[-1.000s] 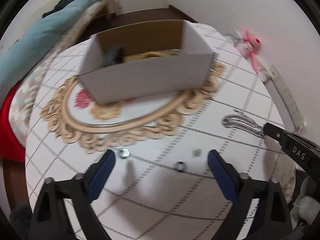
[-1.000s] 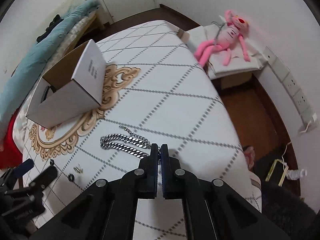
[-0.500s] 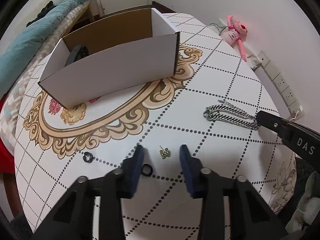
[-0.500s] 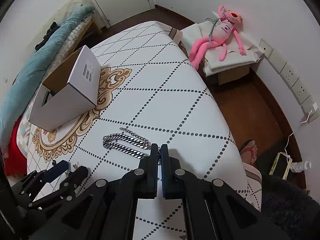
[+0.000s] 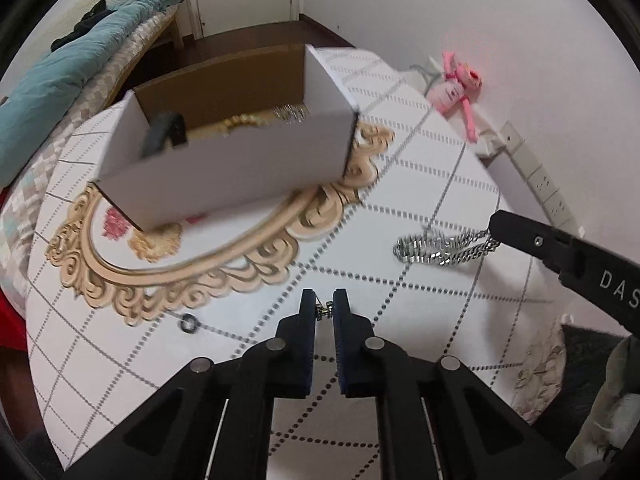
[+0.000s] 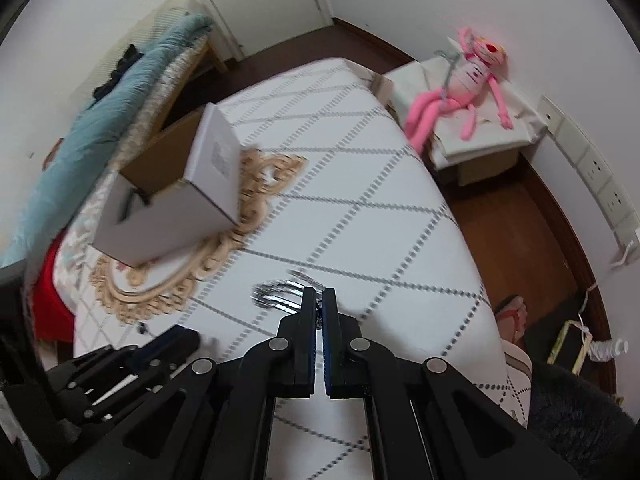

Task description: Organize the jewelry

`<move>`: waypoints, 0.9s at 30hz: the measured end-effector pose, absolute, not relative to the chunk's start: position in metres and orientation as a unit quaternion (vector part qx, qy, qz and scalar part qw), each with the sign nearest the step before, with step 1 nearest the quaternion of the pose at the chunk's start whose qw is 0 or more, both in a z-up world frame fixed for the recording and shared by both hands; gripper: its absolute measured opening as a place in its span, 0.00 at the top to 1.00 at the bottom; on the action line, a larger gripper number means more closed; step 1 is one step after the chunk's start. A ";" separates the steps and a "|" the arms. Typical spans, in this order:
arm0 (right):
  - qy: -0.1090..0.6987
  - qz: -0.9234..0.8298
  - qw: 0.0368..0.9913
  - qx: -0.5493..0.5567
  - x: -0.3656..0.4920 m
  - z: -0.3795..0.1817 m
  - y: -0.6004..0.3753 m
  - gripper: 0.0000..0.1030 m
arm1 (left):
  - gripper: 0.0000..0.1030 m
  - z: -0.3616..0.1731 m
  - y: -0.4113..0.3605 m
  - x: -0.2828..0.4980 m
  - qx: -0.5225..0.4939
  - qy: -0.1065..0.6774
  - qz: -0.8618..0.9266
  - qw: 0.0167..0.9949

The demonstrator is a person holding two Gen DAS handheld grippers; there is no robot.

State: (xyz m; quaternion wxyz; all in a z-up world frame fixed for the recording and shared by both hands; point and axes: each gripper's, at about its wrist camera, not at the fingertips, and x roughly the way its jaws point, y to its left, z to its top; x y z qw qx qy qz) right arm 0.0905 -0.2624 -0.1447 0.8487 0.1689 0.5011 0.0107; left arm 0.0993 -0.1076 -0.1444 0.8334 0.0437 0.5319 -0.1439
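Note:
My left gripper (image 5: 323,307) is shut on a small gold earring (image 5: 323,312) and holds it just above the tablecloth. My right gripper (image 6: 318,300) is shut on the end of a silver chain necklace (image 6: 276,295), which hangs from it; the chain also shows in the left wrist view (image 5: 440,247). An open white cardboard box (image 5: 224,168) stands on the gold-patterned part of the cloth, with jewelry and a dark item inside. A small dark ring (image 5: 189,324) lies on the cloth to the left of my left gripper.
The round table (image 6: 360,208) has a white cloth with a dotted diamond pattern. A pink plush toy (image 6: 464,80) sits on a low stand by the wall. A bed with a teal blanket (image 5: 72,68) is to the left. Wall sockets (image 6: 592,168) are at right.
My left gripper has closed on the earring and lifted it. My right gripper has raised the chain off the cloth. Both views have shifted towards the box.

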 end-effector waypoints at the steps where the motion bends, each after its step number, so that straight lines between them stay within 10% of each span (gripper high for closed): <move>1: 0.498 0.015 0.850 0.169 0.091 -0.140 -0.261 0.98 | 0.94 -0.138 -0.103 0.101 0.040 0.528 -0.144 0.836; 27: 0.451 0.152 0.872 0.117 0.230 -0.016 -0.177 0.99 | 0.94 -0.058 -0.010 0.261 -0.032 0.524 -0.109 0.844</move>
